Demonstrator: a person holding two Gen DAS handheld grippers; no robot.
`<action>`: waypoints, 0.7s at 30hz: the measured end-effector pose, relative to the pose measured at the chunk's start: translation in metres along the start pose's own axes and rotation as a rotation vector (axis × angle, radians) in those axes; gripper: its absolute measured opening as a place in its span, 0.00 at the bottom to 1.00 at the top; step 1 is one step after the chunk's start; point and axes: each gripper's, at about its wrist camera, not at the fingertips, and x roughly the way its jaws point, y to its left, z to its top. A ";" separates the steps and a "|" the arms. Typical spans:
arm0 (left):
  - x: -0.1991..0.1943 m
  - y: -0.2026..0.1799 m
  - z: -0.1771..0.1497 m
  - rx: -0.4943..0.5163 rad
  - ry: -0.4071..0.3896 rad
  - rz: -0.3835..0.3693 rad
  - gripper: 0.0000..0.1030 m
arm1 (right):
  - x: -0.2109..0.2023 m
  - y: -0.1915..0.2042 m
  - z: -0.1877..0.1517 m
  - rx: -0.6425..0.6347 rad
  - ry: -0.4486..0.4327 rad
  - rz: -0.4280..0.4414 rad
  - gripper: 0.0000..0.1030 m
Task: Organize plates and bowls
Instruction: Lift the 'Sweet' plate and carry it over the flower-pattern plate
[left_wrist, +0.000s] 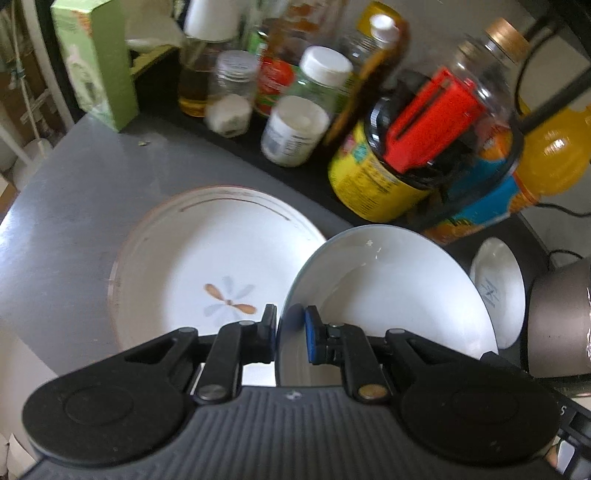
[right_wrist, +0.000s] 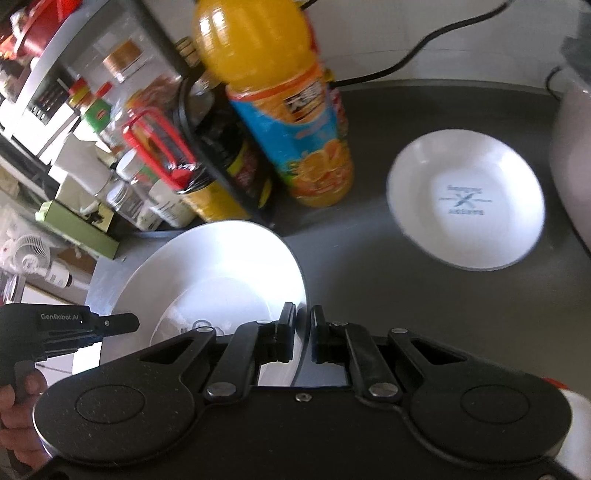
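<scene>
A plain white bowl (left_wrist: 391, 291) is held tilted above the grey table (left_wrist: 66, 206) by both grippers. My left gripper (left_wrist: 290, 328) is shut on the bowl's left rim, one blue pad inside and one outside. In the right wrist view the same bowl (right_wrist: 221, 269) has its right rim pinched by my right gripper (right_wrist: 303, 332), which is shut on it. The left gripper (right_wrist: 110, 323) shows there at the bowl's far side, held by a hand. A large flower-patterned plate (left_wrist: 207, 258) lies flat on the table left of the bowl. A small white dish with a printed logo (right_wrist: 465, 199) sits to the right.
Jars, spice bottles and a green box (left_wrist: 96, 59) crowd the back of the table. A tall orange juice bottle (right_wrist: 280, 110) and a dark sauce bottle (right_wrist: 229, 162) stand just behind the bowl. A pale rounded appliance (right_wrist: 572, 155) and black cables sit at the right edge.
</scene>
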 end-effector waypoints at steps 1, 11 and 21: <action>-0.001 0.005 0.000 -0.005 -0.002 0.003 0.13 | 0.002 0.004 0.000 -0.006 0.003 0.002 0.08; -0.001 0.045 0.002 -0.049 -0.001 0.020 0.14 | 0.025 0.040 -0.002 -0.048 0.039 -0.006 0.08; 0.012 0.066 0.010 -0.031 0.023 0.057 0.14 | 0.050 0.060 -0.006 -0.039 0.069 -0.011 0.08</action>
